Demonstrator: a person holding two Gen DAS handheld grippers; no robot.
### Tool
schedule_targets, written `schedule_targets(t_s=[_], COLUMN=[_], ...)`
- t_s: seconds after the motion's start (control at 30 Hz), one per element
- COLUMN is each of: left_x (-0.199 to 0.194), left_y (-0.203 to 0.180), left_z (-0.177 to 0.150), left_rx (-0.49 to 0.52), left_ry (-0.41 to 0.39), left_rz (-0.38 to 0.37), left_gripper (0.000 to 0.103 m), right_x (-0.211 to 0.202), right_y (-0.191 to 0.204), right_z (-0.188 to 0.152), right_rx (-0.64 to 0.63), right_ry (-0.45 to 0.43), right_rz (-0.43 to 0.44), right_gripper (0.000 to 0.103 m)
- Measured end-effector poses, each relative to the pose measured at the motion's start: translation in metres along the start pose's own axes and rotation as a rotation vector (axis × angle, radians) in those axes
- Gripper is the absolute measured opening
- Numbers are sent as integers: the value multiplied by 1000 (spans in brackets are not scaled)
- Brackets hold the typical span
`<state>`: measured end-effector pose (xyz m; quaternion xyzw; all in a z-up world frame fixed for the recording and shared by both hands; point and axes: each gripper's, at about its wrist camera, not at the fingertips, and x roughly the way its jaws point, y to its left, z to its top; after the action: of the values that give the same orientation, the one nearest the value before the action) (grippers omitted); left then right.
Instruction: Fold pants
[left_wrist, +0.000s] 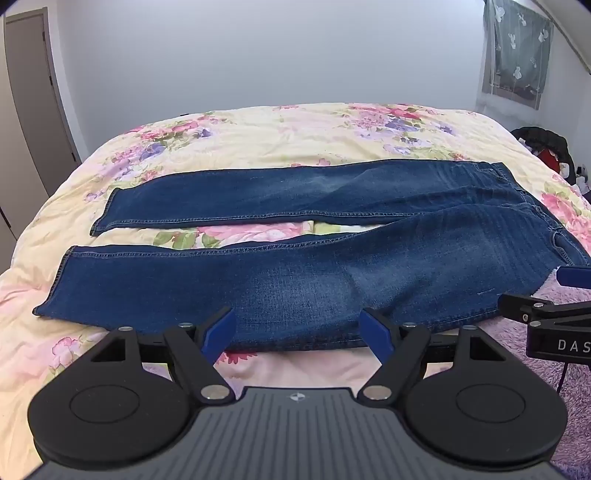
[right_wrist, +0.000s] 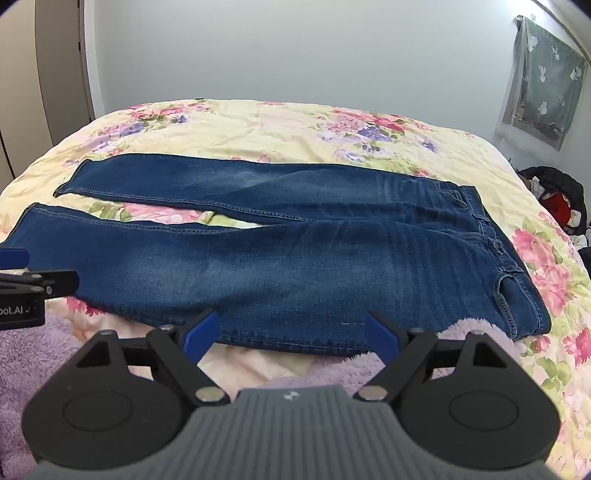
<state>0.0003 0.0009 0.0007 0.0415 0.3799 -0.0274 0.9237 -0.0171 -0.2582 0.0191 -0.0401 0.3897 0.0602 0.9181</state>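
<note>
Blue jeans (left_wrist: 314, 273) lie flat across the flowered bedspread, legs to the left, waistband to the right, a gap between the two legs. They also show in the right wrist view (right_wrist: 295, 266). My left gripper (left_wrist: 297, 334) is open and empty, at the near edge of the near leg. My right gripper (right_wrist: 291, 332) is open and empty, at the near edge of the thigh part, left of the waistband (right_wrist: 495, 251). Part of the right gripper shows at the right edge of the left wrist view (left_wrist: 554, 314), and part of the left gripper at the left edge of the right wrist view (right_wrist: 33, 284).
The bed (left_wrist: 295, 133) fills the view, with a lilac fleece blanket (right_wrist: 44, 354) along its near edge. A pile of dark clothes (right_wrist: 557, 199) lies off the bed's right side. A curtained window (right_wrist: 543, 77) is on the right wall, wardrobe doors (left_wrist: 33, 96) on the left.
</note>
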Motion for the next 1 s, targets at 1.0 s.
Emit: schedule_targets(t_s=[1.0], left_x=[-4], left_y=[1], left_z=[-6], left_rx=[-19], left_ry=[-14], left_rz=[-16], left_gripper=[85], right_x=[-3], right_y=[4], right_z=[0], right_rx=[-13], right_ry=[-4], right_rz=[-4], right_gripper=[82])
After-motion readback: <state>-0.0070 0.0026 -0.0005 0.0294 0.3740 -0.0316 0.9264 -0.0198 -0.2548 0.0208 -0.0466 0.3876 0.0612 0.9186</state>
